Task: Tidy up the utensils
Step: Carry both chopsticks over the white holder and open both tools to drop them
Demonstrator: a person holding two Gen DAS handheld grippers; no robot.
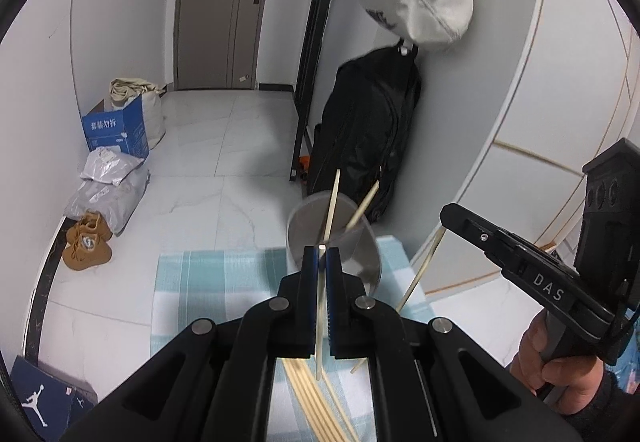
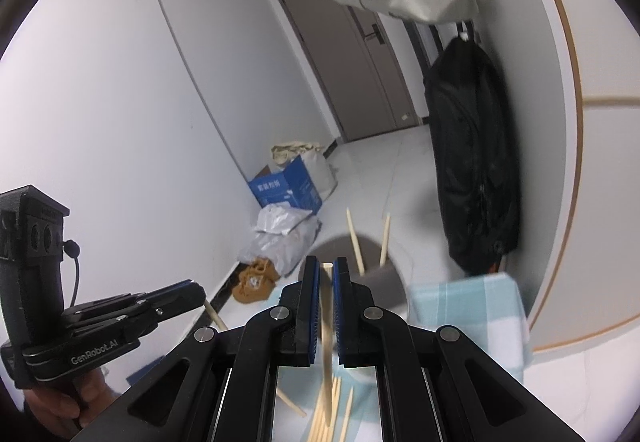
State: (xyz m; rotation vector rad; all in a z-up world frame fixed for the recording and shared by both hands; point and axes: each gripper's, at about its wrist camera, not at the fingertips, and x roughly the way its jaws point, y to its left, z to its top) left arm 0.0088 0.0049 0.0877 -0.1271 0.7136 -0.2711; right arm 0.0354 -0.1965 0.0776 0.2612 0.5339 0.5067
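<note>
A translucent cup holding two chopsticks stands just beyond the tips of the left gripper, whose jaws are clenched on a single chopstick, while more chopsticks lie loose on the table below it. To its right, the right gripper, carried in a person's hand, is likewise clamped on one chopstick, and both point downward over the table's blue-and-white checked cloth. Beyond the table, a white tiled floor runs to a grey door, with a blue box and brown shoes along the left wall and a black bag hanging at right.
</note>
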